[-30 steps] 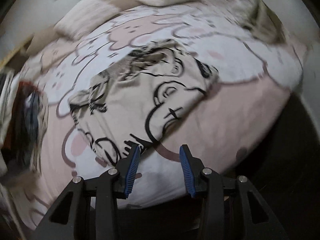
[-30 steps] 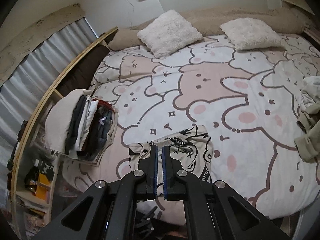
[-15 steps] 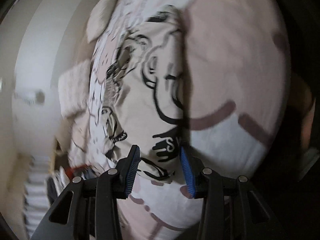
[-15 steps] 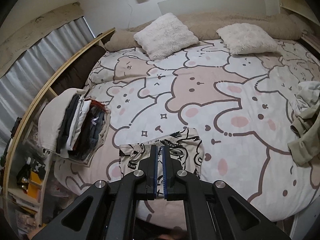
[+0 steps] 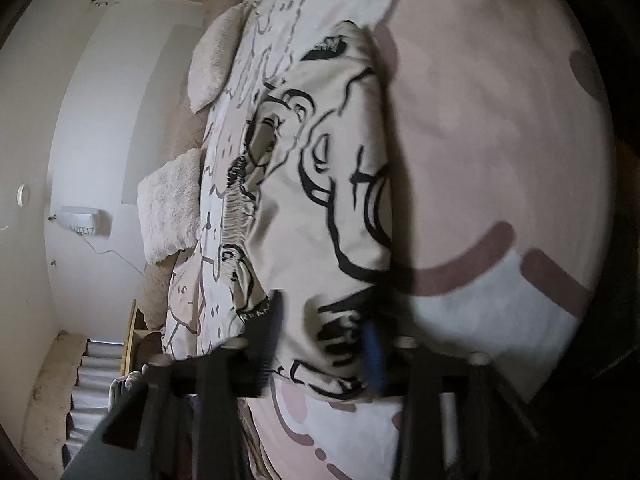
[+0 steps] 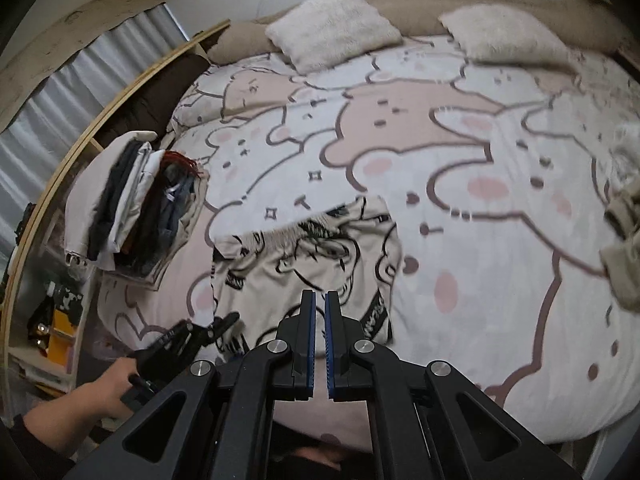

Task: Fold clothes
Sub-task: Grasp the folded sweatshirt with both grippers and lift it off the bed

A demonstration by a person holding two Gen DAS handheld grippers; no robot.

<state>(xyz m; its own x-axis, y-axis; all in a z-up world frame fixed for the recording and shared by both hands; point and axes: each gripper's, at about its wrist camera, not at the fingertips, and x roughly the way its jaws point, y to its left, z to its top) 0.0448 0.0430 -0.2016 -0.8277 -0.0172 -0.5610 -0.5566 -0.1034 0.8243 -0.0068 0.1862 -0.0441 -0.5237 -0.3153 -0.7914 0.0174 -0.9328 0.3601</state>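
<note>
A cream pair of shorts with black cartoon print (image 6: 312, 256) lies folded near the front edge of the bed. In the left wrist view the shorts (image 5: 328, 200) fill the middle, with the elastic waistband on their left side. My left gripper (image 5: 320, 344) is rolled on its side at the shorts' near corner, and its jaws are closing with the cloth edge between the blurred fingers. The right wrist view shows that left gripper (image 6: 222, 326) in a person's hand (image 6: 108, 384). My right gripper (image 6: 319, 304) hovers over the shorts' near edge, shut on nothing.
A stack of folded clothes (image 6: 132, 208) sits at the bed's left edge by a wooden shelf (image 6: 52, 332). Two fluffy pillows (image 6: 332, 24) (image 6: 508, 36) lie at the head. A crumpled olive garment (image 6: 624, 240) is at the right. The bear-print cover (image 6: 480, 160) spreads between.
The left gripper rolled onto its side and sank to the shorts' near corner, with cloth now between its fingers. The right gripper dropped closer to the shorts and stayed shut.
</note>
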